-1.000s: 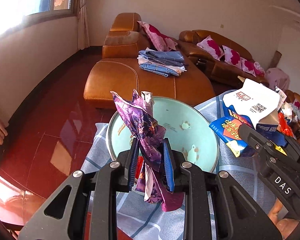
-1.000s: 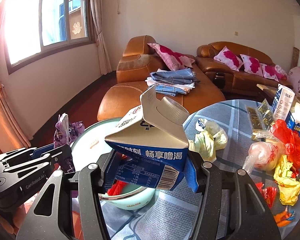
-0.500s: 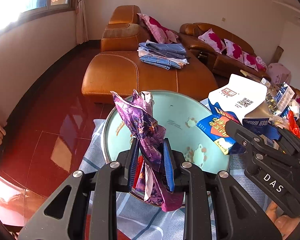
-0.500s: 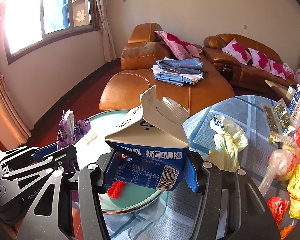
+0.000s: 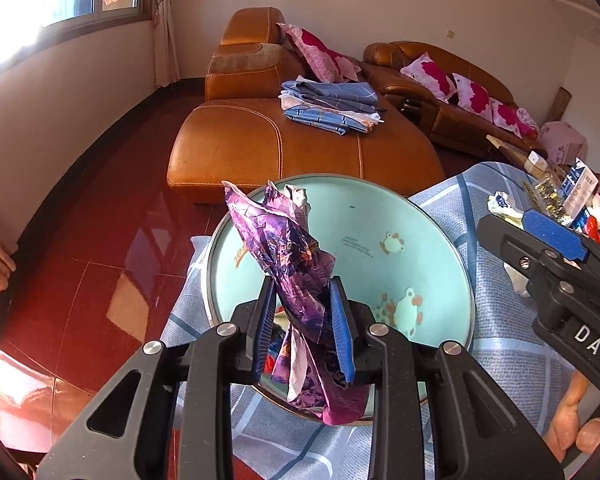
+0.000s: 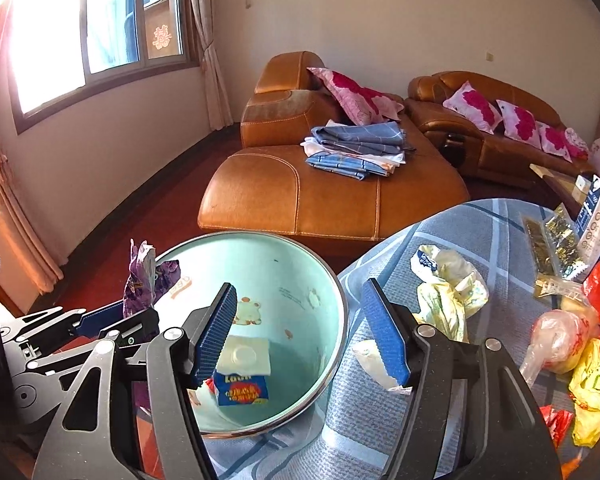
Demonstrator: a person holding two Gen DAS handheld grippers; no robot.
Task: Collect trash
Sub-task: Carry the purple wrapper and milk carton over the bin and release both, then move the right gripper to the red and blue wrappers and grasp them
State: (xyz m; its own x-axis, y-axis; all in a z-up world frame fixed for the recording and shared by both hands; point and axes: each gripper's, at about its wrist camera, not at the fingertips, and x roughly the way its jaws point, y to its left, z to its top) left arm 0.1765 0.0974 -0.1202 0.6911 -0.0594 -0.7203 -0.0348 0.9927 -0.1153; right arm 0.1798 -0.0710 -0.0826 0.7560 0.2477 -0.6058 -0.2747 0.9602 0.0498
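My left gripper is shut on a crumpled purple wrapper and holds it over the near rim of a pale green basin. My right gripper is open and empty above the same basin. A blue and white milk carton lies in the bottom of the basin. The purple wrapper and the left gripper show at the left of the right wrist view. The right gripper shows at the right of the left wrist view.
The basin stands at the edge of a table with a blue checked cloth. Yellow, red and clear plastic bags and packets lie on the cloth to the right. A brown leather sofa with folded cloths stands beyond.
My right gripper has opened and let go of the milk carton, which now lies in the basin. My left gripper still holds the purple wrapper over the basin.
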